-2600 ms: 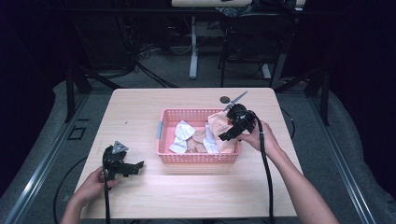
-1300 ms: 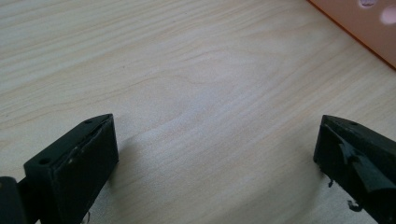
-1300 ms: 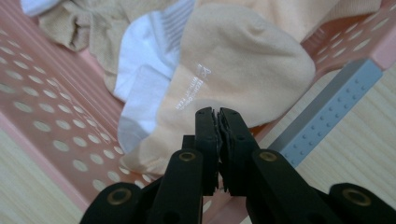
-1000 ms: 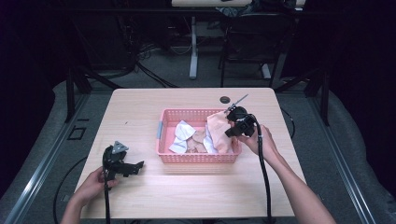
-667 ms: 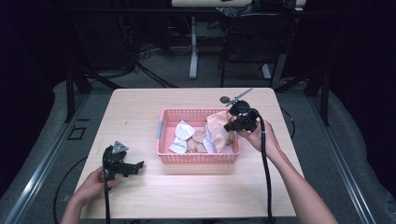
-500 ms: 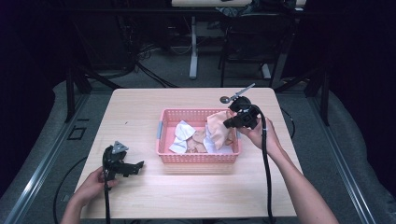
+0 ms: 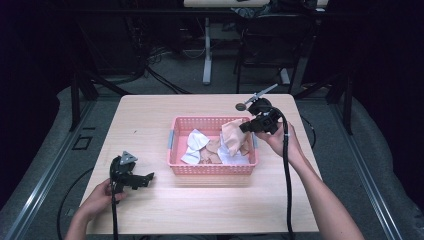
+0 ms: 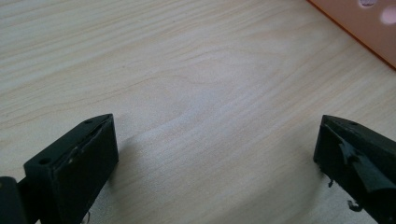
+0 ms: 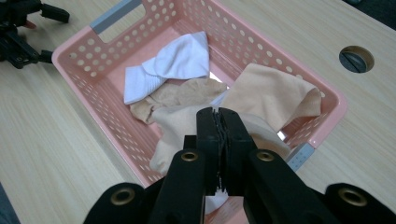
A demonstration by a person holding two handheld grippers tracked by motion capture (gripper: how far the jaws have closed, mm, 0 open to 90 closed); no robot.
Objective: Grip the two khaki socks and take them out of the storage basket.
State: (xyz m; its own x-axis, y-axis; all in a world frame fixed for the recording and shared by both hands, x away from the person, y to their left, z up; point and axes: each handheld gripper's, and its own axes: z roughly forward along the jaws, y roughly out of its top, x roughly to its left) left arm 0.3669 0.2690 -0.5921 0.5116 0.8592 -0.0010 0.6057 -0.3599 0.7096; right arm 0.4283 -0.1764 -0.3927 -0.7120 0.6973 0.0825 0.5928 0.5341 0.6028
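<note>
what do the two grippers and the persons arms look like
Both grippers are black with two blocky jaws. The left gripper carries a grey three-cornered plate on top; the right gripper shows brass-coloured pivot rings. A black cable trails from each. The forearms are bare, with no sleeves in view.

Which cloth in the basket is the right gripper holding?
The beige cloth at the basket's right end, pinched up by the right gripper; the white cloth lies flat, untouched.
</note>
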